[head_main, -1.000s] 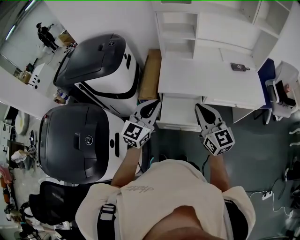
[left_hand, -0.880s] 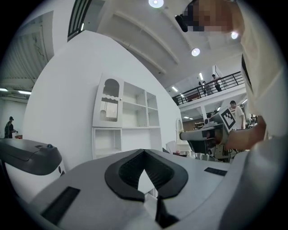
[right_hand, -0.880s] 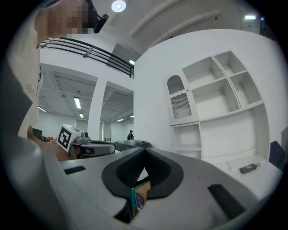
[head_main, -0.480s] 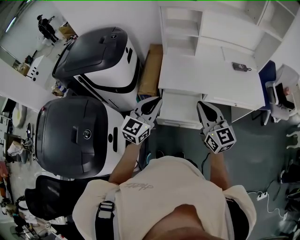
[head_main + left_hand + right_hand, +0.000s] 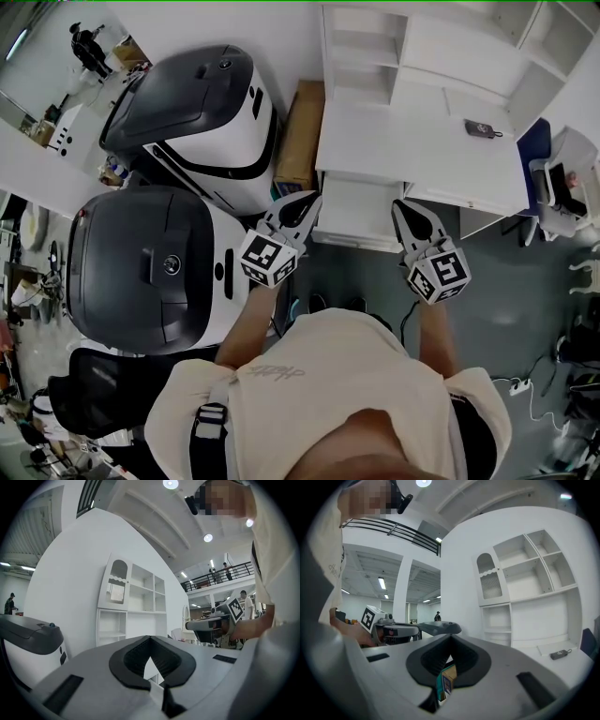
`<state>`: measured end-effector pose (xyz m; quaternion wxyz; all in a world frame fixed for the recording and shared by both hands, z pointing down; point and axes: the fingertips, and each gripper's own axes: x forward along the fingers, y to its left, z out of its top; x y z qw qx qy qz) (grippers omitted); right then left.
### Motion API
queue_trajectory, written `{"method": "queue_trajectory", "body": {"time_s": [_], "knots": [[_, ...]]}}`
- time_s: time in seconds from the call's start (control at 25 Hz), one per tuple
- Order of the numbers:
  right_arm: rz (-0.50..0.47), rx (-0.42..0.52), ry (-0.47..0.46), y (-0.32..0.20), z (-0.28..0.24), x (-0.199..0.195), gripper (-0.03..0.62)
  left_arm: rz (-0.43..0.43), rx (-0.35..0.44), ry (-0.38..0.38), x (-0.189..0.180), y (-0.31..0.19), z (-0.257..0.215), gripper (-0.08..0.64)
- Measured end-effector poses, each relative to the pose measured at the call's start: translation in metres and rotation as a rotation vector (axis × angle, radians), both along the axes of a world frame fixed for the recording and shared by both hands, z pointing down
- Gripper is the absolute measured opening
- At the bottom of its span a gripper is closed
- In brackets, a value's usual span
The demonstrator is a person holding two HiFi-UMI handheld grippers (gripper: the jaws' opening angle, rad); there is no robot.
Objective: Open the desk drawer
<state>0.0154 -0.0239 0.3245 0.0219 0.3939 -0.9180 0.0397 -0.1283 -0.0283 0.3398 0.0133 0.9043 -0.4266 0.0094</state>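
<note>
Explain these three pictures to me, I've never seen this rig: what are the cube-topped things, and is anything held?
No robot here: a person holds a two-jaw gripper in each hand. The top-down picture comes from a head camera; the other two look along each gripper's jaws. The left gripper and right gripper face the white desk, jaws shut, holding nothing. The marker cubes are gripper parts. On the desk lies a small dark device. The drawer sits between the grippers.

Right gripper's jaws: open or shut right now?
Shut. On the white right gripper, black-padded jaws meet at the tips in its own view; the head view agrees.
</note>
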Motion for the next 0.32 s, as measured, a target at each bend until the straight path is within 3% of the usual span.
{"method": "queue_trajectory", "body": {"time_s": [0.32], "knots": [[0.015, 0.002, 0.001, -0.007, 0.008, -0.012, -0.008, -0.013, -0.006, 0.015, -0.018, -0.007, 0.011, 0.0]]}}
